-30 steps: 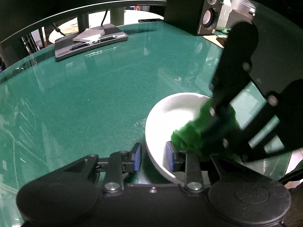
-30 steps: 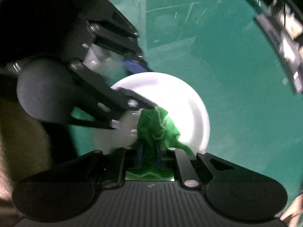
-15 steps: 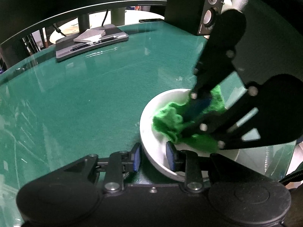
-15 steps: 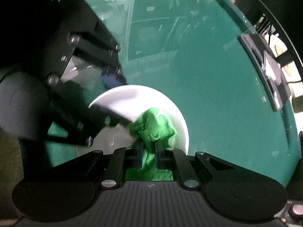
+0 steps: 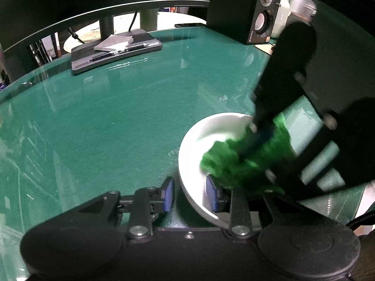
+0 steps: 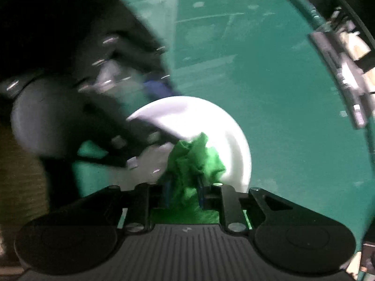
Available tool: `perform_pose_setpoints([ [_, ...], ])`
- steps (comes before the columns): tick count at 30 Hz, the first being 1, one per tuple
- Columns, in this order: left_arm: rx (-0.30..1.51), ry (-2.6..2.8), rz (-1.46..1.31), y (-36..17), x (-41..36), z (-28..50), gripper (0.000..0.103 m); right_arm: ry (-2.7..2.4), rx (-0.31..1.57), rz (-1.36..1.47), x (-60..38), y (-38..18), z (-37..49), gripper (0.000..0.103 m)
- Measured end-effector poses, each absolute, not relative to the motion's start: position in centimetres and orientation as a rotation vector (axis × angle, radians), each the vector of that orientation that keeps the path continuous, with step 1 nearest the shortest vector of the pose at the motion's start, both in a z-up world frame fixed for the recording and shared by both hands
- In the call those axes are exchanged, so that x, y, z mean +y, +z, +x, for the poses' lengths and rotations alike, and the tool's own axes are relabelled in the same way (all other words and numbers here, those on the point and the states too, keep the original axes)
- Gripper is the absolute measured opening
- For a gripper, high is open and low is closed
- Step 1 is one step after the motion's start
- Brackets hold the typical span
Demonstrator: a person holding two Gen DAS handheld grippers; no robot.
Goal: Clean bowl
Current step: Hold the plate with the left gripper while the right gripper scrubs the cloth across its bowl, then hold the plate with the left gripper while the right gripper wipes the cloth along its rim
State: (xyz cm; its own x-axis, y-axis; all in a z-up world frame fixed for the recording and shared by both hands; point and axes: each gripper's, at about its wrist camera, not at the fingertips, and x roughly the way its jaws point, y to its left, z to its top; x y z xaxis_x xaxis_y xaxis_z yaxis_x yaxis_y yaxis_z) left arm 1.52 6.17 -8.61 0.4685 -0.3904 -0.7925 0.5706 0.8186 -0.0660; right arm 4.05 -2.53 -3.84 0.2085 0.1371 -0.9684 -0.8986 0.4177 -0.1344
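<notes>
Pinching green cloth (image 6: 194,161), right claw (image 6: 184,192) swept back nearer left claw (image 5: 189,195), which straddles bowl (image 5: 206,131) rim.

A: What does the left gripper (image 5: 190,194) look like?

B: A matte black body with 2 round housings at the sides, 2 silver screw heads near the front, and blue pads on its fingers (image 5: 168,194).

A: And the right gripper (image 6: 183,193)?

B: The same black build, but with a ribbed panel along its middle. It also has 2 silver screws, and its blue pads are mostly hidden. Seen from the left camera, its linkage bars are black with pale rivets.
</notes>
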Motion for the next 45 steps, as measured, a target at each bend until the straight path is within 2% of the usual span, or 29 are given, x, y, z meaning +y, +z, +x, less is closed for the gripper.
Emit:
perform_pose_setpoints([
  [5,0.909,-0.594,0.218,-8.6,6.2,1.5,0.033,0.845,1.025,-0.886,-1.6,-4.0,3.4,0.010],
  [9,0.911,-0.587,0.209,-8.6,6.3,1.6,0.035,0.846,1.069,-0.893,-2.2,-4.2,3.5,0.011],
  [14,0.916,-0.576,0.192,-8.7,6.6,1.8,0.038,0.865,1.139,-0.835,-2.5,-3.6,2.4,0.017],
  [17,0.917,-0.574,0.191,-8.6,6.7,1.8,0.038,0.861,1.133,-0.804,-2.8,-3.0,1.9,0.029],
  [23,0.921,-0.570,0.174,-8.7,7.0,1.8,0.040,0.851,1.073,-0.803,-3.7,-2.2,1.3,0.029],
  [25,0.921,-0.572,0.176,-8.7,6.9,1.9,0.040,0.832,1.063,-0.850,-3.5,-2.9,1.5,0.021],
  [29,0.922,-0.574,0.184,-8.7,6.8,1.9,0.040,0.809,1.044,-0.908,-3.2,-3.8,1.2,0.019],
  [31,0.923,-0.576,0.186,-8.6,6.8,1.8,0.040,0.795,1.032,-0.907,-3.0,-3.5,1.7,0.015],
  [43,0.935,-0.594,0.156,-8.6,7.0,1.6,0.040,0.875,0.938,-0.866,-1.6,-3.7,4.0,0.014],
  [45,0.943,-0.600,0.138,-8.6,7.2,1.7,0.040,0.886,0.929,-0.906,-1.9,-4.1,4.0,0.011],
])
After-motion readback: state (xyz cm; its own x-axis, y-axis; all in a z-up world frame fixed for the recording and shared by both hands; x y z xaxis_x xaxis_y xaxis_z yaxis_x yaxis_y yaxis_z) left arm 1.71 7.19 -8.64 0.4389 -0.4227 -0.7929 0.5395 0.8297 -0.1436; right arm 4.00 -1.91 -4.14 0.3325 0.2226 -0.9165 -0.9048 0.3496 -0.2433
